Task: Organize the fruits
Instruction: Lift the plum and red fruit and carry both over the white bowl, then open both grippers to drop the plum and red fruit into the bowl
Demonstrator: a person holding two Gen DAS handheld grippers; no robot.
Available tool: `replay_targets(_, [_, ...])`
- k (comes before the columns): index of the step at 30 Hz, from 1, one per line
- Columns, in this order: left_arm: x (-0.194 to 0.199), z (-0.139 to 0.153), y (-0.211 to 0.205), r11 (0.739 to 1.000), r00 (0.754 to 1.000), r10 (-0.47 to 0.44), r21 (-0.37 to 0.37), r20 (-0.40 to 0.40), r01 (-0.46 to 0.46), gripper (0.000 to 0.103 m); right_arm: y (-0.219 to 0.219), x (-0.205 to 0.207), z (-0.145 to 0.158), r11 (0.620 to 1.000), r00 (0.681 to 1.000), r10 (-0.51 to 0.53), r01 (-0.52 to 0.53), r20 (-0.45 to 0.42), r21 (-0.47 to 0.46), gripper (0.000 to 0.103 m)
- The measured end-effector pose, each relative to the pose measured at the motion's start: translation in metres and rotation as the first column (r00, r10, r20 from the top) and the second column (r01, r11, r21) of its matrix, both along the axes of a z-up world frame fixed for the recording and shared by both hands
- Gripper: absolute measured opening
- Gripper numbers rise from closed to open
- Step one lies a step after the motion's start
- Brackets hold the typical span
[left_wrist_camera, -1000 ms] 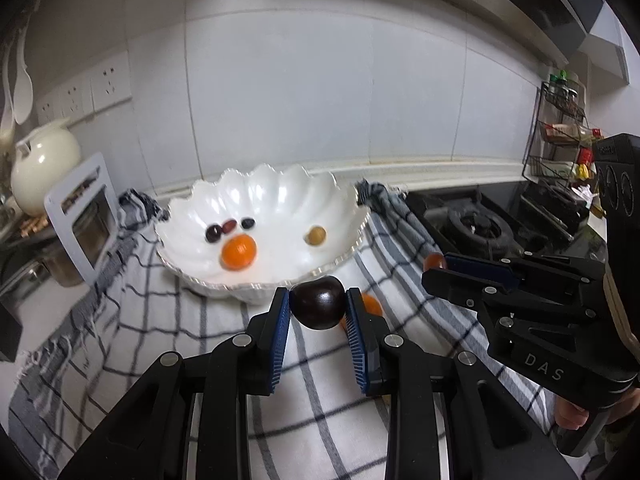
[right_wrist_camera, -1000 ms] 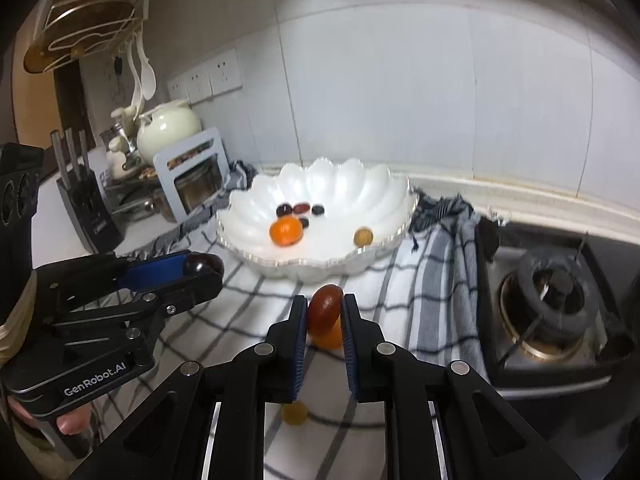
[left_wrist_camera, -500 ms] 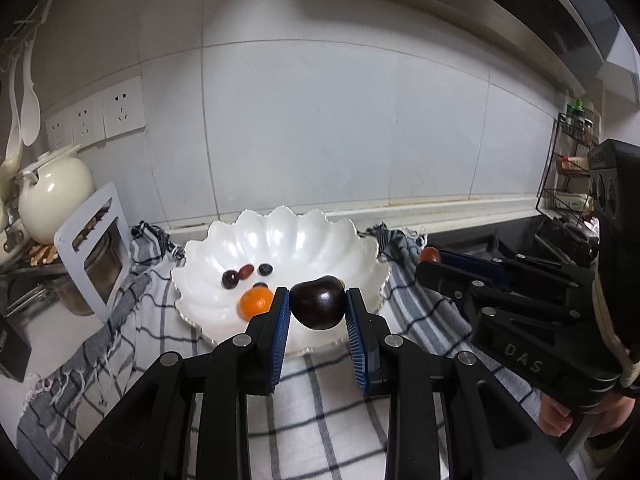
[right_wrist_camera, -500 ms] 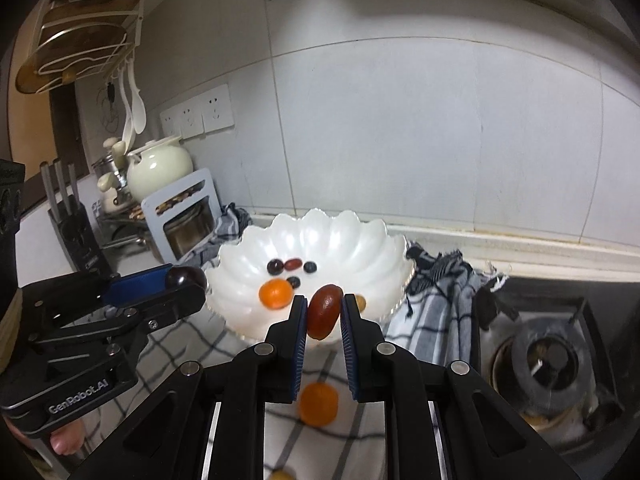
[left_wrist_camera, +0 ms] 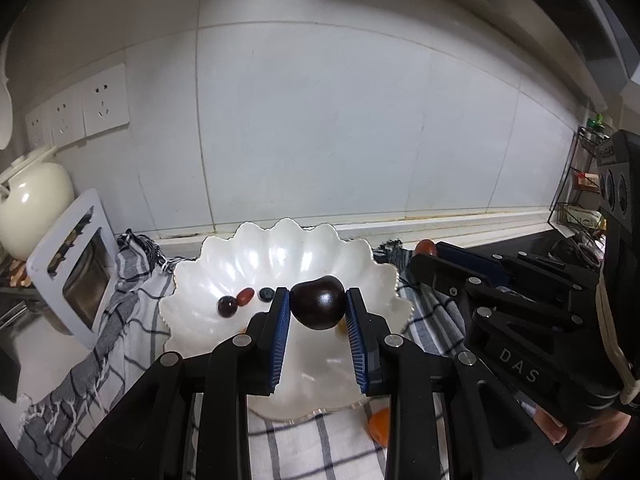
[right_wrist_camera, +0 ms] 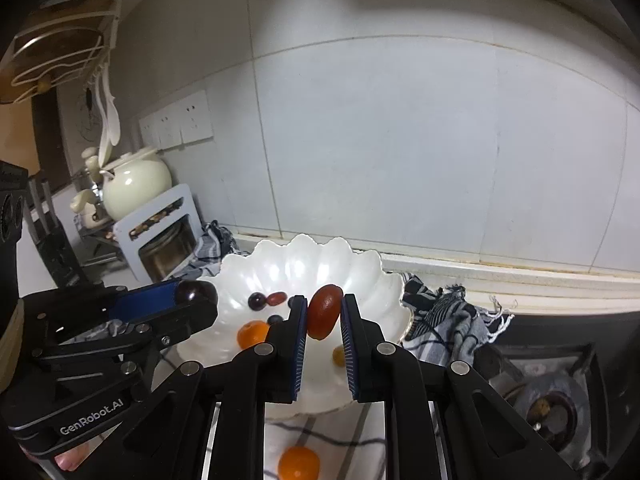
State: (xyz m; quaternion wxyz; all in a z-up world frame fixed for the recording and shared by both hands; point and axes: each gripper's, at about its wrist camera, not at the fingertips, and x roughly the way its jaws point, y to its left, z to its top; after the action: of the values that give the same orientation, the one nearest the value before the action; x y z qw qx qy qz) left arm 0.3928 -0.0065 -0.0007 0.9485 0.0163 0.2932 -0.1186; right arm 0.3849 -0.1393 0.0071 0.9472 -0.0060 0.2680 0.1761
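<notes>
My left gripper (left_wrist_camera: 318, 308) is shut on a dark round plum (left_wrist_camera: 319, 300) and holds it above the white scalloped bowl (left_wrist_camera: 192, 292). My right gripper (right_wrist_camera: 324, 316) is shut on a reddish-brown oval fruit (right_wrist_camera: 324, 314), also above the bowl (right_wrist_camera: 372, 280). The bowl holds several small fruits: a dark grape (right_wrist_camera: 256, 301), a red date (right_wrist_camera: 276, 298), a blueberry (right_wrist_camera: 274, 319), an orange kumquat (right_wrist_camera: 252, 333) and a yellow one (right_wrist_camera: 338, 356). The left gripper also shows in the right wrist view (right_wrist_camera: 188, 294), the right gripper in the left wrist view (left_wrist_camera: 426, 250).
The bowl sits on a checked cloth (left_wrist_camera: 132, 320). A loose orange fruit (right_wrist_camera: 298, 463) lies on the cloth in front of the bowl. A cream teapot (right_wrist_camera: 134, 184) and a white-framed jar (right_wrist_camera: 160, 236) stand at the left, a knife block (right_wrist_camera: 54, 248) further left. A gas burner (right_wrist_camera: 548, 404) is at the right.
Both grippers have lifted and moved forward with their fruits, from above the cloth to over the bowl. Both grips are unchanged.
</notes>
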Motion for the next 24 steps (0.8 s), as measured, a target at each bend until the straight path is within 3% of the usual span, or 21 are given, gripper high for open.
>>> replay_targets(24, [0.104,-0.042,0.003,0.997,0.979,0.061,0.06,-0.195,-0.051,0.029,0.02,0.095,-0.045,0.992,0.98,-0.022,-0.004,-0.199,-0.128,0.018])
